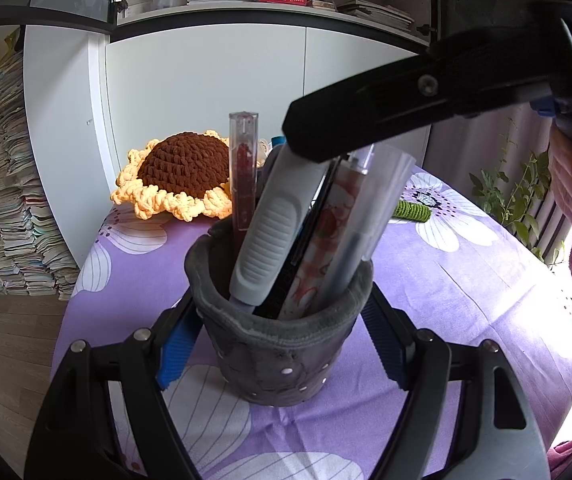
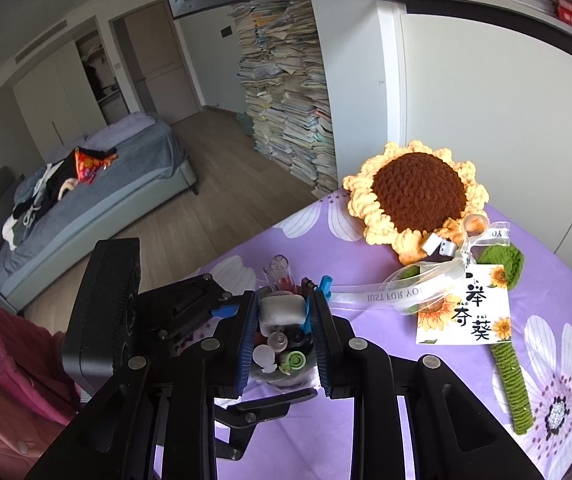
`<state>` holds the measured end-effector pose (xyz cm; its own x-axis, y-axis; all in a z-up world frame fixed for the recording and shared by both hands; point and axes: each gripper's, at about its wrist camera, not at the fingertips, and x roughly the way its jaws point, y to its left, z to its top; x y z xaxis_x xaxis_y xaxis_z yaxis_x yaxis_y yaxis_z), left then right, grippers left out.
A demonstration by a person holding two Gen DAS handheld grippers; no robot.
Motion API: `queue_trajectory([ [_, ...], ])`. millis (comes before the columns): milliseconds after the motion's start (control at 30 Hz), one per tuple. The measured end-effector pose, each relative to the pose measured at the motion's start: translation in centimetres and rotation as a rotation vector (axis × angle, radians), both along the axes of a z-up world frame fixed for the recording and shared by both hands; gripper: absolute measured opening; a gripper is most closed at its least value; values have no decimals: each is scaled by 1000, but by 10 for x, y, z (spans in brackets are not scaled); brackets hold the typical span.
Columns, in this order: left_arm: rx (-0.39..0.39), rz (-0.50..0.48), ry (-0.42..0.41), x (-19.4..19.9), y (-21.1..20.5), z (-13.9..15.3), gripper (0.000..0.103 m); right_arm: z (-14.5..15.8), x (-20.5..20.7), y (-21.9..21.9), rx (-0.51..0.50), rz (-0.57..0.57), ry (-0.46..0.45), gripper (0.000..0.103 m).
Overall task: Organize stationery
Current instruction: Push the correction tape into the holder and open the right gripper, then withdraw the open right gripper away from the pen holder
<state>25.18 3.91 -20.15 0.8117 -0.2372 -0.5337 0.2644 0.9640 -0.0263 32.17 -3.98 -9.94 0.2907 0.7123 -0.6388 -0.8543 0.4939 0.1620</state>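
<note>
The left gripper (image 1: 282,332) is clamped on the grey felt pen holder (image 1: 282,344), its blue-padded fingers (image 1: 178,348) pressing the cup's two sides as it stands on the purple floral tablecloth (image 1: 466,280). The holder is packed with upright pens and a grey utility knife (image 1: 270,236). From above, the right gripper (image 2: 282,332) has its jaws narrowly apart around the knife's top end; the pads seem to press on it, though the crowded cup makes this hard to confirm. A crocheted sunflower (image 2: 418,196) lies farther back on the cloth.
</note>
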Motion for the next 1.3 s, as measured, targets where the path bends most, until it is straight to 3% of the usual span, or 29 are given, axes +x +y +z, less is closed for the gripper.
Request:
queue_trajectory([
  [267, 1, 1, -1, 0, 0, 0, 76, 3, -7, -20, 36, -86, 1, 27],
  [433, 0, 0, 1, 0, 0, 0, 76, 0, -9, -50, 108, -188, 41, 36],
  [767, 1, 2, 8, 0, 0, 0, 76, -30, -25, -99, 195, -376, 152, 40],
  [1067, 36, 37, 8, 1, -3, -1, 76, -56, -31, -119, 226, -452, 265, 40],
  [1300, 59, 73, 0, 2, -7, 5, 82, -69, -35, -125, 210, -498, 294, 40],
])
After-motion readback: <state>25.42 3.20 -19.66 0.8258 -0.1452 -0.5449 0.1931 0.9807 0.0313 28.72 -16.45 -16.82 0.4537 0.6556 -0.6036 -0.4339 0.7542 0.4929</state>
